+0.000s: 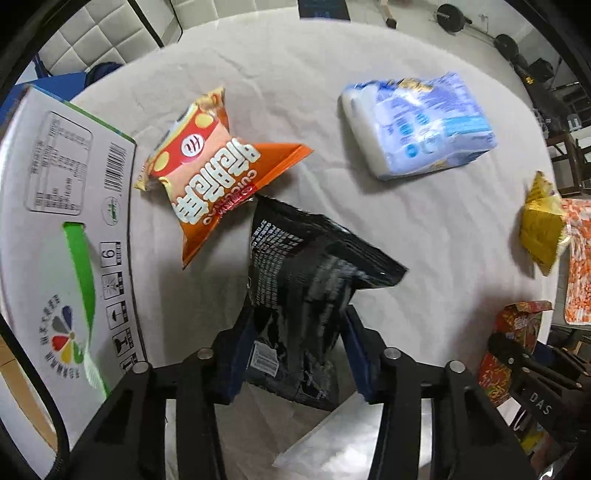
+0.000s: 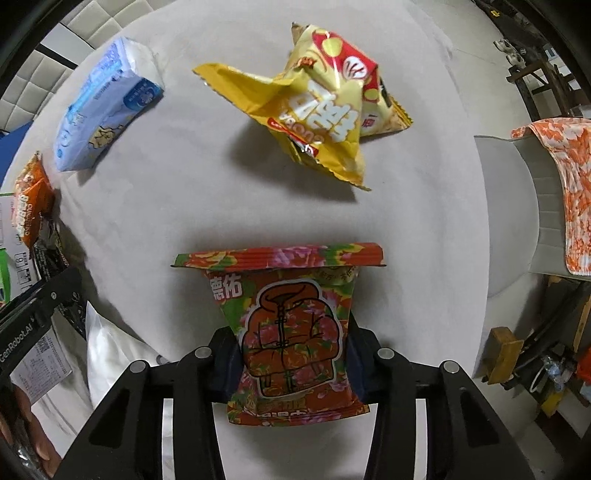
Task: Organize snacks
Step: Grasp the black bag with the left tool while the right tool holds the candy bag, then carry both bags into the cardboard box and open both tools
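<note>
My left gripper is shut on a black snack bag, held above the white-clothed table. An orange snack bag lies just beyond it, beside a white cardboard box on the left. A blue-and-white pack lies further right. My right gripper is shut on a red floral snack bag, lifted off the cloth. Beyond it lie two yellow snack bags piled together, with the blue-and-white pack at the far left.
A silver-white bag lies at the table's near edge. A grey chair with an orange patterned cloth stands on the right. The left gripper shows at the left edge. Dumbbells lie on the floor beyond.
</note>
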